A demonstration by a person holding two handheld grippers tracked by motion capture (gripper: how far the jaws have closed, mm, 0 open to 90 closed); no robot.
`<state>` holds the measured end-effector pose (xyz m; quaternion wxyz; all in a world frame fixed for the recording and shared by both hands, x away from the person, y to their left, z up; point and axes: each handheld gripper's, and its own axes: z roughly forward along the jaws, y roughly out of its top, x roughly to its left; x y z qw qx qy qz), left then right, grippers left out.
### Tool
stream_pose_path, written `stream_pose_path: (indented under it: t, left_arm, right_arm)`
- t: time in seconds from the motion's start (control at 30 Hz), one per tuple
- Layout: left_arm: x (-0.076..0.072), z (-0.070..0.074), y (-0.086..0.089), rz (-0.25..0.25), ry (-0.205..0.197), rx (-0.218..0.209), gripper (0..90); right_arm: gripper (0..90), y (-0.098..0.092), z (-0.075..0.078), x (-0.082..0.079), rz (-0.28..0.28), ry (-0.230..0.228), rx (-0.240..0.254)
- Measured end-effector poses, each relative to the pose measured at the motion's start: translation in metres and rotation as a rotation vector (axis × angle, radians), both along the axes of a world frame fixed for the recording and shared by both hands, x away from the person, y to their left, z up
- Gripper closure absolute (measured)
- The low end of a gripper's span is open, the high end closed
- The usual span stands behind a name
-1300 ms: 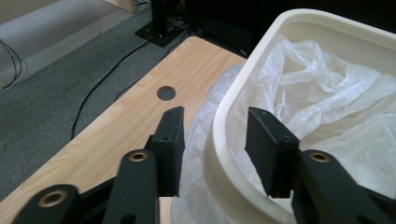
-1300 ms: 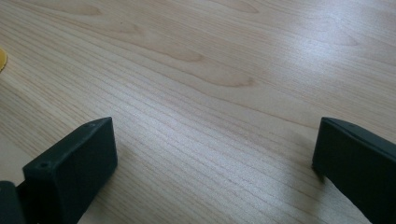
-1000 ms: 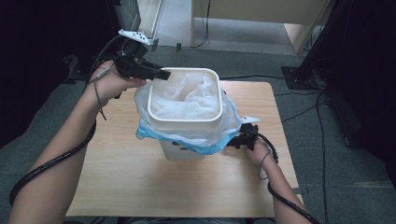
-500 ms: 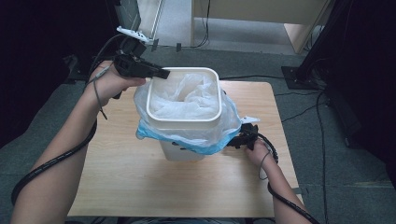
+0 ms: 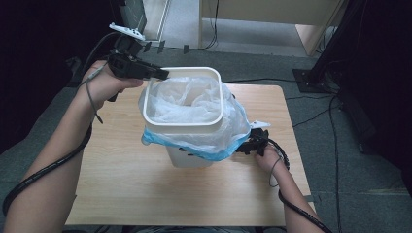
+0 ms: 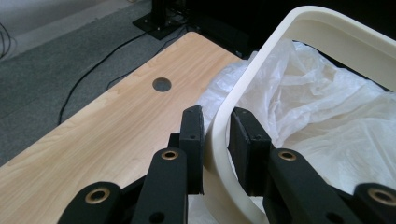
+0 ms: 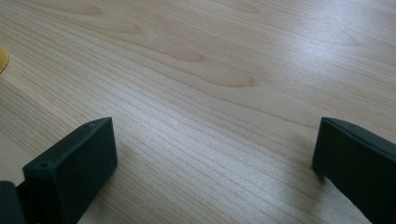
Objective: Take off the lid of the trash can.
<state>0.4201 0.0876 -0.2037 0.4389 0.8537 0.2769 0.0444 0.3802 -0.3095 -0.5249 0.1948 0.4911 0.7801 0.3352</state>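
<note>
Straddling the left claw (image 6: 215, 135), cream rim ring (image 6: 219, 140).

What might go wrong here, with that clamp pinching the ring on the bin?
The left gripper has its jaws either side of the cream ring; it may slip off that thin curved rim. Lifting the ring could drag the loose plastic bag out. The right gripper, jaws open, rests beside the bin, so the bin might tip.

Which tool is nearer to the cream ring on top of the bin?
Left. The left tool has its jaws around the cream ring; the right tool sits low beside the bin, jaws open.
</note>
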Motion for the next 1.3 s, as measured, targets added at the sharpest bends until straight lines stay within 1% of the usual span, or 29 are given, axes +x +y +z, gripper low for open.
stream_pose_path:
  t: [0.07, 0.13, 0.4, 0.67, 0.8, 0.97, 1.07, 1.3]
  left_arm:
    - [-0.001, 0.001, 0.004, 0.005, 0.001, -0.004, 75.5]
    - [-0.001, 0.002, 0.008, 0.006, 0.002, -0.016, 75.5]
    - [-0.003, 0.001, 0.026, 0.039, -0.005, -0.002, 75.4]
    - [-0.007, 0.001, 0.043, 0.055, -0.004, 0.0, 75.4]
    - [-0.008, 0.0, 0.05, 0.055, 0.008, -0.012, 75.4]
    - [-0.01, -0.002, 0.057, 0.051, -0.001, -0.009, 75.2]
    - [-0.012, -0.002, 0.061, 0.052, 0.0, -0.014, 75.1]
    - [-0.016, 0.0, 0.073, 0.061, -0.011, -0.004, 74.9]
  right_arm:
    - [0.0, 0.0, 0.0, 0.0, 0.0, 0.0, 0.0]
    - [0.0, 0.0, 0.0, 0.0, -0.001, 0.001, 0.0]
    - [0.0, 0.0, 0.0, 0.0, 0.001, 0.001, 0.0]
    - [0.0, 0.0, 0.0, 0.0, -0.001, 0.001, 0.0]
    - [0.0, 0.0, 0.0, 0.0, 0.0, 0.0, 0.0]
    - [0.0, 0.0, 0.0, 0.0, 0.0, 0.001, 0.0]
    - [0.0, 0.0, 0.0, 0.0, 0.0, 0.001, 0.0]
    - [0.0, 0.0, 0.0, 0.0, 0.0, 0.001, 0.0]
